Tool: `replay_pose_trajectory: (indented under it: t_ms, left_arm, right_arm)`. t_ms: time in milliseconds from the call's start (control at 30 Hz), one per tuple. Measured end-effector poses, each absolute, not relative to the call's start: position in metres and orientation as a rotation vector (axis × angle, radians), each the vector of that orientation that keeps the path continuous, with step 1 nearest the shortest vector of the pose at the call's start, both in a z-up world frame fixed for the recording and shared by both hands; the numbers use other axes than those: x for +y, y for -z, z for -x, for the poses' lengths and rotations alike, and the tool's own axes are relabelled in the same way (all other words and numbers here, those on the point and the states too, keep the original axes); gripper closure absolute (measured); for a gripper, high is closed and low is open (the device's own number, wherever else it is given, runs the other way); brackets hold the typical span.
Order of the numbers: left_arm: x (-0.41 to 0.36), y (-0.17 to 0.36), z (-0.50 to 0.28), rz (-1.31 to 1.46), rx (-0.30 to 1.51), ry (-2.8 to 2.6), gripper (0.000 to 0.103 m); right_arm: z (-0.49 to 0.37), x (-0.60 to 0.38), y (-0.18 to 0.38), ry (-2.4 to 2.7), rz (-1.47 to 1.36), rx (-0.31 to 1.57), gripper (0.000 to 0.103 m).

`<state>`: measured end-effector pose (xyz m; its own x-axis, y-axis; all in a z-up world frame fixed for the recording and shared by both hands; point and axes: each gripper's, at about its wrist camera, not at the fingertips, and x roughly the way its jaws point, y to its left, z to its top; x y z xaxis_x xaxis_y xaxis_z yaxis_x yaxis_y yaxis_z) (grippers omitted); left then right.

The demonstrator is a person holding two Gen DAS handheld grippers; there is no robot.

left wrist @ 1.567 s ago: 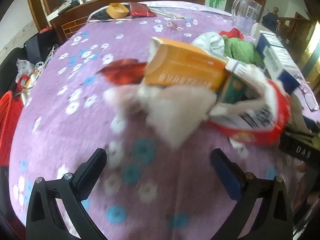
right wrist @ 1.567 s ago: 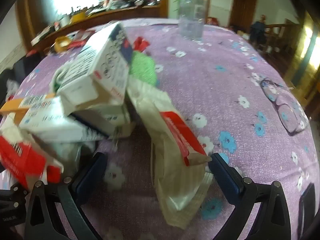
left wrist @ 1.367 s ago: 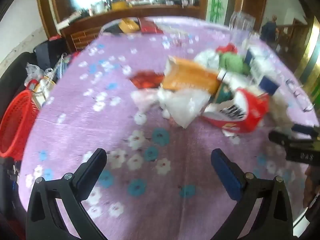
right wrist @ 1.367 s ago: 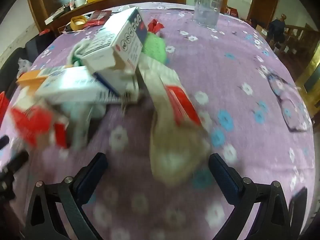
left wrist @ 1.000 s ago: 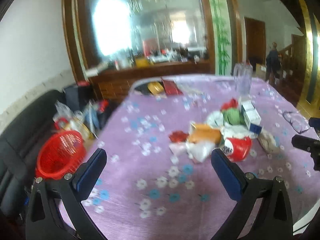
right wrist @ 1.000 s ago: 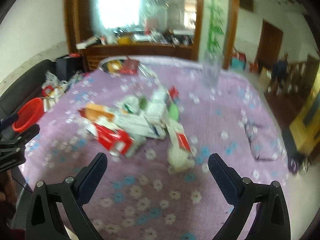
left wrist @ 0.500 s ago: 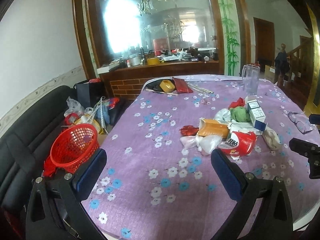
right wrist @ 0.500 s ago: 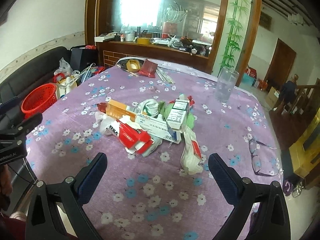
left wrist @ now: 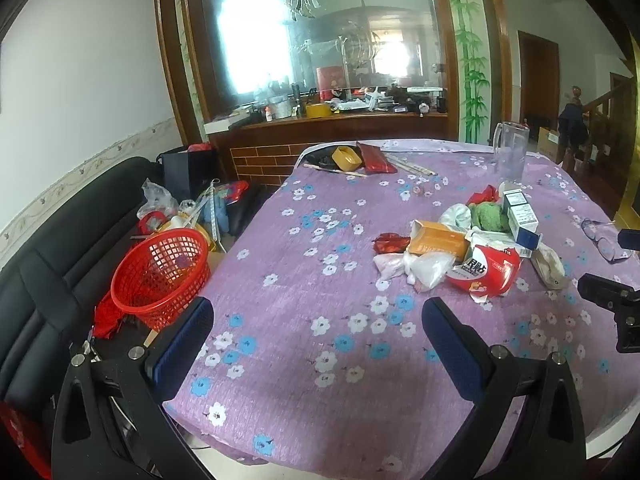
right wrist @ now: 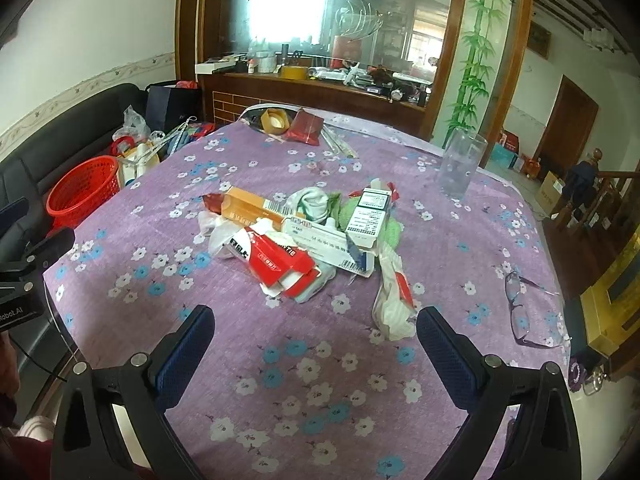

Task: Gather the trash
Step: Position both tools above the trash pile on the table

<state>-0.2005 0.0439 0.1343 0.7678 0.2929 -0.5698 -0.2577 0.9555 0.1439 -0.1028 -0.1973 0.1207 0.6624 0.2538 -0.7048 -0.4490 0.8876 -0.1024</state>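
Note:
A heap of trash lies in the middle of the purple flowered tablecloth (right wrist: 320, 360): a red and white carton (right wrist: 276, 260), an orange box (right wrist: 248, 206), white boxes (right wrist: 368, 216), a green cloth (right wrist: 390, 226), crumpled plastic (left wrist: 424, 266) and a paper wrapper (right wrist: 394, 296). The red carton also shows in the left wrist view (left wrist: 486, 270). A red mesh basket (left wrist: 160, 270) stands left of the table on a black sofa. My left gripper (left wrist: 318, 336) and right gripper (right wrist: 314, 340) are open, empty and held back above the table's near edge.
Glasses (right wrist: 520, 308) lie at the table's right edge. A clear jug (right wrist: 460, 164) stands far right. A tape roll (right wrist: 276, 120) and red packet (right wrist: 308, 126) lie at the far end. Bags (left wrist: 180, 212) are piled on the sofa. A wooden counter (left wrist: 340, 128) stands behind.
Both grippers have pulled back and up from close over the trash heap. The whole table, basket and room have come into view. Both stayed open and empty.

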Motion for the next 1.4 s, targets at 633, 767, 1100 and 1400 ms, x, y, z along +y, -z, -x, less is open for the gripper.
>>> replay_pose_trajectory:
  t_ms: [633,767,1100,1400]
  left_arm:
    - [0.039,-0.133,0.198,-0.065,0.633,-0.263,0.000]
    - [0.039,-0.133,0.193,-0.068,0.639,-0.254,0.000]
    - [0.039,-0.126,0.188,-0.066,0.665,-0.239,0.000]
    - [0.040,-0.118,0.184,-0.065,0.688,-0.227,0.000]
  right_arm:
    - [0.104,-0.198,-0.119,-0.387,0.271,0.776,0.001]
    - [0.101,-0.201,-0.119,-0.377,0.265,0.782,0.001]
    - [0.096,-0.198,-0.113,-0.366,0.261,0.807,0.001]
    - [0.094,-0.195,-0.106,-0.361,0.256,0.832,0.001]
